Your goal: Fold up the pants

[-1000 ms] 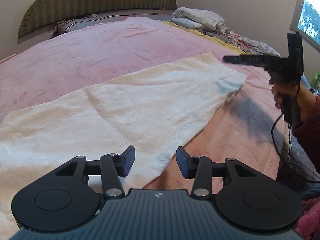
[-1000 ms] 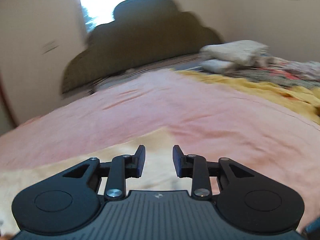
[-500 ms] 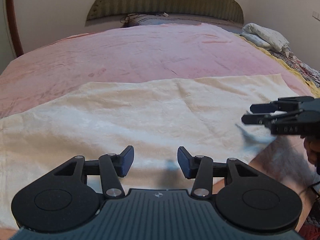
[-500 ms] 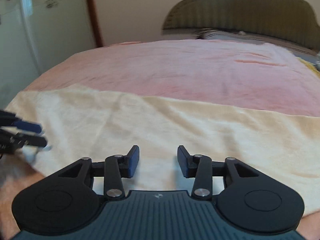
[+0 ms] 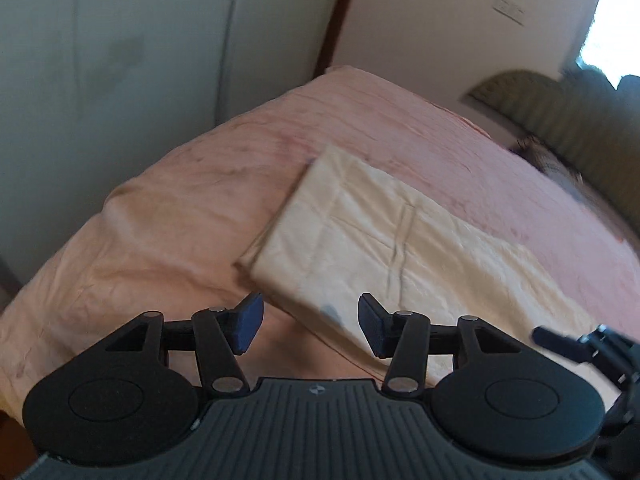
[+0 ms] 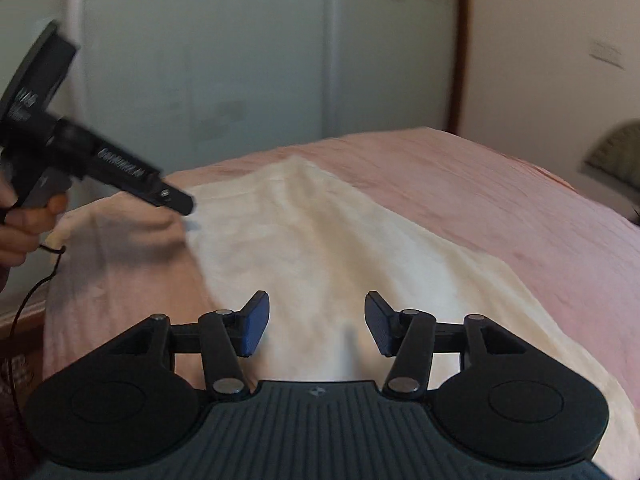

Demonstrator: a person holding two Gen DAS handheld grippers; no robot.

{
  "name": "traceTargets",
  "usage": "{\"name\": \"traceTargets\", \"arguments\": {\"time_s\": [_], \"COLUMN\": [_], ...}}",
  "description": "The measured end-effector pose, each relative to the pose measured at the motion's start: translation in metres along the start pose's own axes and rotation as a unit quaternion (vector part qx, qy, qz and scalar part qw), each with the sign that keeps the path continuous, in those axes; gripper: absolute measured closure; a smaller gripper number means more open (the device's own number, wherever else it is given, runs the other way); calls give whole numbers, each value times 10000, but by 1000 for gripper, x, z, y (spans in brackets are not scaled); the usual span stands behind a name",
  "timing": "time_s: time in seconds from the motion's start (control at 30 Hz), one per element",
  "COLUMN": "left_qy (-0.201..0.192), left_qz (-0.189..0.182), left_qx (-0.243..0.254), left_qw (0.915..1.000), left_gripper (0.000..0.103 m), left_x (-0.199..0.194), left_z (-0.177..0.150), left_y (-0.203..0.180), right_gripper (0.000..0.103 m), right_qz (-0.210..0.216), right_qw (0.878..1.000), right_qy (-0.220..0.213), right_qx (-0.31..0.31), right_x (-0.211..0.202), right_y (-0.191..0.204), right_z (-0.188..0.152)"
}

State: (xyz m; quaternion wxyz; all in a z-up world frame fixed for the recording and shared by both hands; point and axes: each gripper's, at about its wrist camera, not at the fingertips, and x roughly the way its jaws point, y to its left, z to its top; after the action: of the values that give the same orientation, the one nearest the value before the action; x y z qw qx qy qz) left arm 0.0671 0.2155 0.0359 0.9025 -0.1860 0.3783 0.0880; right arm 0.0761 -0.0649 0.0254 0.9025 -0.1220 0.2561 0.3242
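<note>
Both grippers swung round toward pants' [image 5: 404, 248] end by the wardrobe [image 6: 208, 72]. Left gripper [image 5: 310, 326] and right gripper [image 6: 316, 324] jaws just opened wider, nothing between them.

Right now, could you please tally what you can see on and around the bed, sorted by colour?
Cream: 1, the pants, lying flat on the cover.
Pink: 1, the bed cover.
Olive green: 1, the headboard.
Black: 2, the left gripper and the right gripper, both with jaws apart and nothing between them.
Total: 5.
</note>
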Motion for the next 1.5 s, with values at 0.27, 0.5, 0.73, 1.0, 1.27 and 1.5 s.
{"name": "traceTargets", "arguments": {"time_s": [0.27, 0.5, 0.73, 1.0, 1.27, 1.5], "left_qy": [317, 525, 112, -27, -222, -914], "left_qz": [-888, -1112, -754, -208, 136, 953], "left_qx": [-1142, -1447, -1410, -1090, -833, -346], "left_qw": [9890, 9818, 9871, 9938, 9962, 9906], "left_gripper": [48, 66, 94, 96, 83, 76], "left_x": [13, 34, 36, 36, 19, -15], "left_z": [14, 7, 5, -2, -2, 8], "left_y": [36, 35, 38, 31, 22, -4], "right_gripper": [69, 88, 96, 94, 93, 92], "right_qz": [346, 148, 445, 707, 434, -187], "right_qw": [9836, 9817, 9892, 9933, 9988, 9910], "right_qy": [-11, 155, 146, 394, 47, 429], "right_qx": [-1769, -1894, -1386, -822, 221, 1251], "right_x": [86, 111, 125, 144, 49, -2], "right_y": [103, 105, 99, 90, 28, -27], "right_z": [44, 38, 50, 60, 38, -28]}}
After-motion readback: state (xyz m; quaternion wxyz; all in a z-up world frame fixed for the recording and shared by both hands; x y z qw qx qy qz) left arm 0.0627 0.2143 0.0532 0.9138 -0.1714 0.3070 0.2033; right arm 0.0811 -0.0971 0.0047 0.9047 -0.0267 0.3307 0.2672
